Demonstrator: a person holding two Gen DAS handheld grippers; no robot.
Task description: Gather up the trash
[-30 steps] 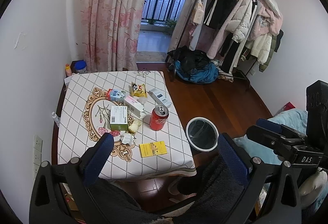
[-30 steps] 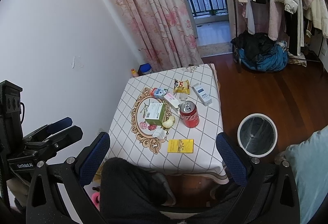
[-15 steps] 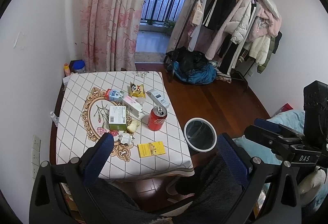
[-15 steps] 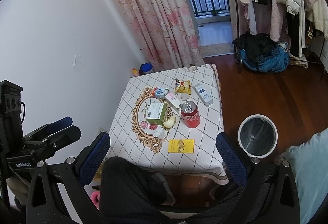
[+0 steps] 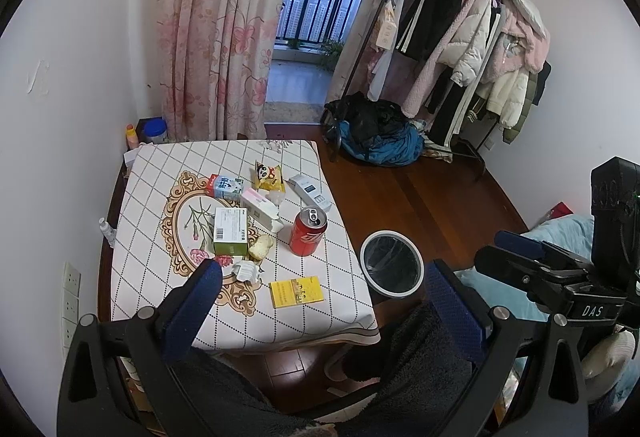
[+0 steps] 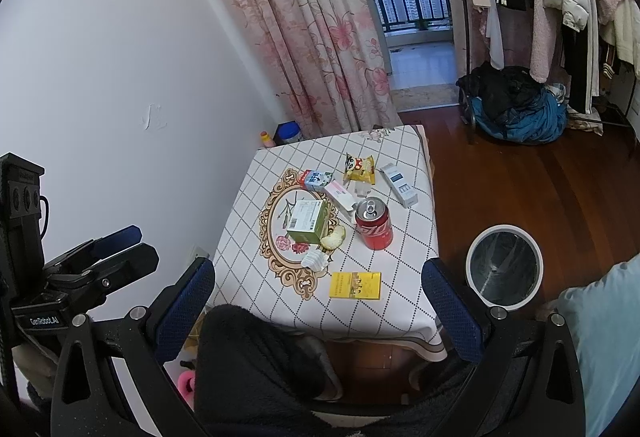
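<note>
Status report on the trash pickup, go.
Left gripper open, empty. Right gripper open, empty, both short of the table. Red can, yellow packet, boxes all on the cloth; bin on the floor beside it. Path clear.

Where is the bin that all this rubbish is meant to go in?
The bin stands on the wooden floor just right of the table, level with the yellow packet near the front edge.

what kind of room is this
Most likely a lived-in bedroom in a flat. A rack crowded with hanging coats stands by the wall, a pink floral curtain frames a balcony door, and a small table with a diamond-pattern cloth holds snack litter.
</note>
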